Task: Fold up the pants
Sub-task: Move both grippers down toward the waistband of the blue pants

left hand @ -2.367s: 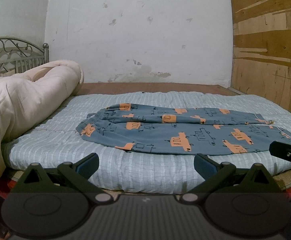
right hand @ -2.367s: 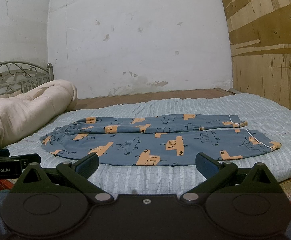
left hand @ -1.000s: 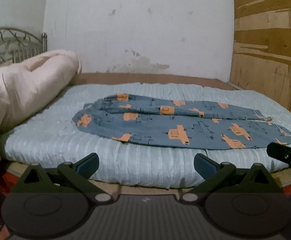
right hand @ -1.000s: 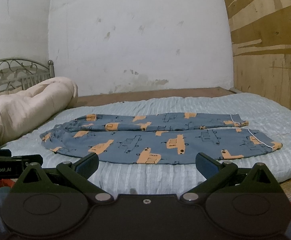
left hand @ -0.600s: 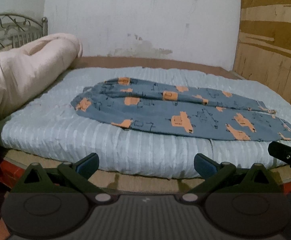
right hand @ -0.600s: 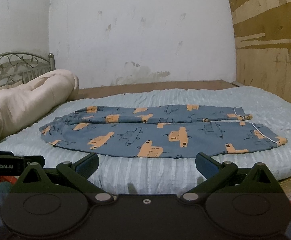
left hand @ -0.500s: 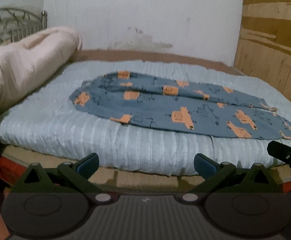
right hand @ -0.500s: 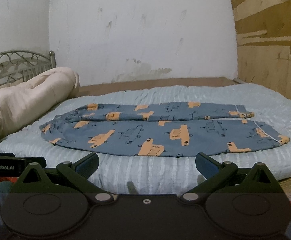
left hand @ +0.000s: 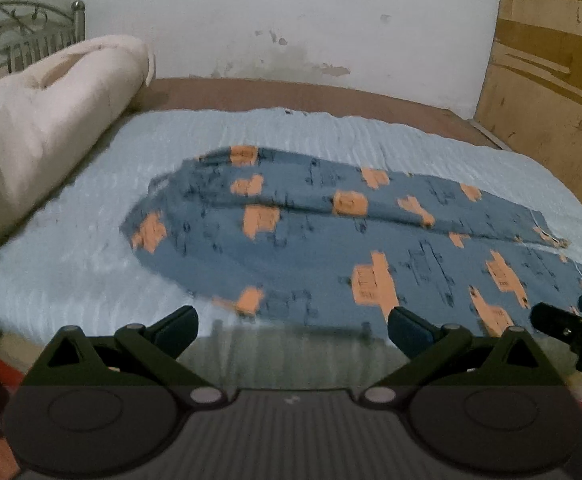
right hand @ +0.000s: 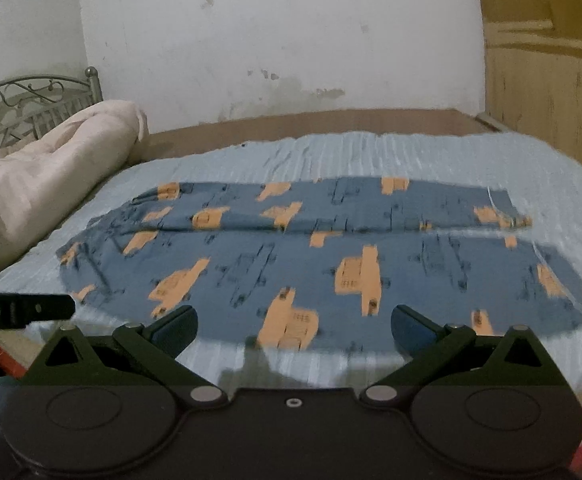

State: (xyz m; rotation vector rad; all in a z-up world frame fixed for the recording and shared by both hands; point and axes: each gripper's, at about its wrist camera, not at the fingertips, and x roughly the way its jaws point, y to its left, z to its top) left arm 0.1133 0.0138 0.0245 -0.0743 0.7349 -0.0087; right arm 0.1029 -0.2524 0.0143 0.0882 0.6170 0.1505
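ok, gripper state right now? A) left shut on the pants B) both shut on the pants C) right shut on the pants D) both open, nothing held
D: the left gripper and right gripper both have fingers spread wide over the near edge of the pants, which lie flat on the bed, ungripped.

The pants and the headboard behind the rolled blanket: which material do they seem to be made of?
The pants: probably thin woven cotton, matte, since they lie flat with soft creases and a printed orange pattern. The headboard: looks like metal, grey, with thin curled bars and a round knob.
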